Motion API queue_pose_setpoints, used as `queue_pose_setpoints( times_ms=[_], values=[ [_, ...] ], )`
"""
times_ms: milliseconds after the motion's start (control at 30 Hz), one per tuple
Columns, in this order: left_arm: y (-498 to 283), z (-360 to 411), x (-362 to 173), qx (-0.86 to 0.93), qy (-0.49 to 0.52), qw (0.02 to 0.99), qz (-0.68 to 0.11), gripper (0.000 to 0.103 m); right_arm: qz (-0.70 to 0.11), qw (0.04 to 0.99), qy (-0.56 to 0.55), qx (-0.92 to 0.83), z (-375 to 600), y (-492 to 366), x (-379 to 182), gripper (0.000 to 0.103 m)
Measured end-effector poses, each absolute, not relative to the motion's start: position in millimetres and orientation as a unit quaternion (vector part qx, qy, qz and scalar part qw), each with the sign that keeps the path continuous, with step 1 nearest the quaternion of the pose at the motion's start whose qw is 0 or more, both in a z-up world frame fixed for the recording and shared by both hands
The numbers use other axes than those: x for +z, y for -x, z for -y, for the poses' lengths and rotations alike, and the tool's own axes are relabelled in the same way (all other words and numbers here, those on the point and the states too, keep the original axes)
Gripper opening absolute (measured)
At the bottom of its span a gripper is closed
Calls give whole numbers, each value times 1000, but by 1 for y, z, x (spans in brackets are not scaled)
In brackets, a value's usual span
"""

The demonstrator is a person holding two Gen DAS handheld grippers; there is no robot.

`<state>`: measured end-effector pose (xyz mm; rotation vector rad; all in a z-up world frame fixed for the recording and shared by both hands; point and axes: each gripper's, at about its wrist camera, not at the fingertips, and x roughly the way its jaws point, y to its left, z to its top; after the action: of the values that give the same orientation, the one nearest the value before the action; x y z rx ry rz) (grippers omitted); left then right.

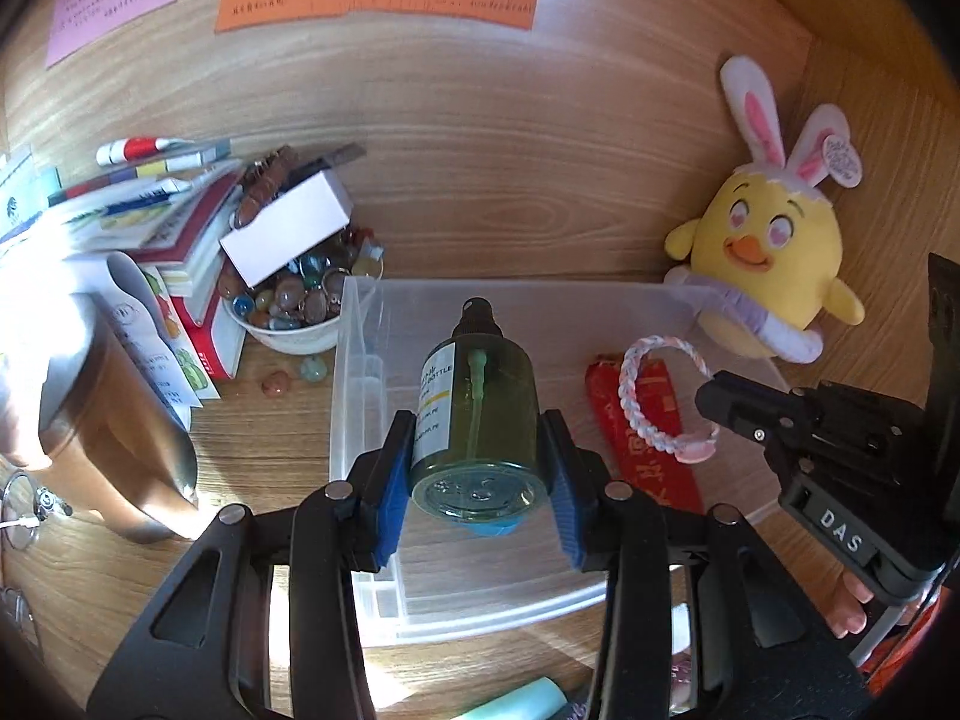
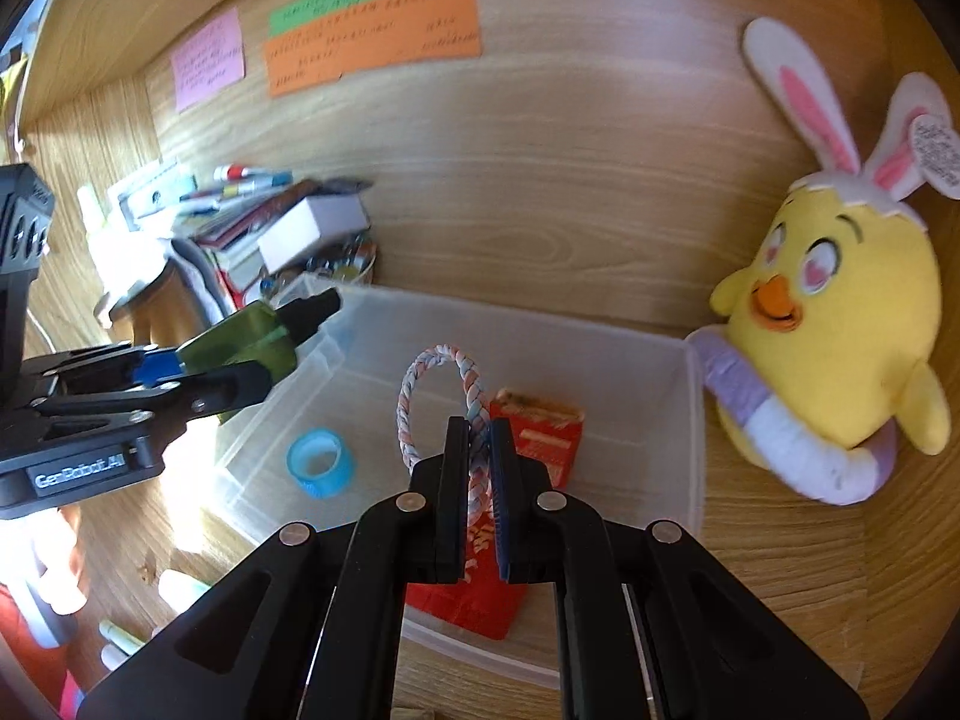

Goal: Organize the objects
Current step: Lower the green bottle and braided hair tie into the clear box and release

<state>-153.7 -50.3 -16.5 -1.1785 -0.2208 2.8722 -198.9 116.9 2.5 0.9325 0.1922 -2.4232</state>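
The green transparent spray bottle [image 1: 474,414] carries a white label reading "BOTTLE". One black hand-held gripper body shows "DAS" [image 1: 840,531]; the other shows "GenRobot.AI" [image 2: 78,471].

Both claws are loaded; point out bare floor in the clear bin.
Bare floor lies between blue tape roll and red packet, and behind both to the clear bin back wall. The front right is crowded by the packet.
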Motion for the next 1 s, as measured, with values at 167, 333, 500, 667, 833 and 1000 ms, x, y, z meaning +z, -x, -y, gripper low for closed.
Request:
queue_pose_setpoints(
  times_ms=[167, 333, 500, 667, 833, 1000],
  values=[
    [159, 51, -25, 919, 389, 13, 65, 41, -90, 275, -365, -885, -106, 200, -10, 6],
    [161, 51, -28, 915, 398, 18, 64, 41, -103, 280, -378, -877, -98, 199, -18, 6],
    [159, 52, -26, 913, 402, 23, 66, 41, -97, 279, -389, -873, -99, 200, -20, 6],
    [150, 51, -16, 918, 391, 23, 60, 41, -91, 276, -399, -870, -102, 203, -21, 8],
    [137, 47, -3, 924, 377, 23, 52, 51, -84, 273, -396, -872, -107, 200, -13, 24],
    [122, 44, 7, 930, 363, 24, 47, 65, -76, 265, -374, -886, -118, 187, 2, 39]
  ],
)
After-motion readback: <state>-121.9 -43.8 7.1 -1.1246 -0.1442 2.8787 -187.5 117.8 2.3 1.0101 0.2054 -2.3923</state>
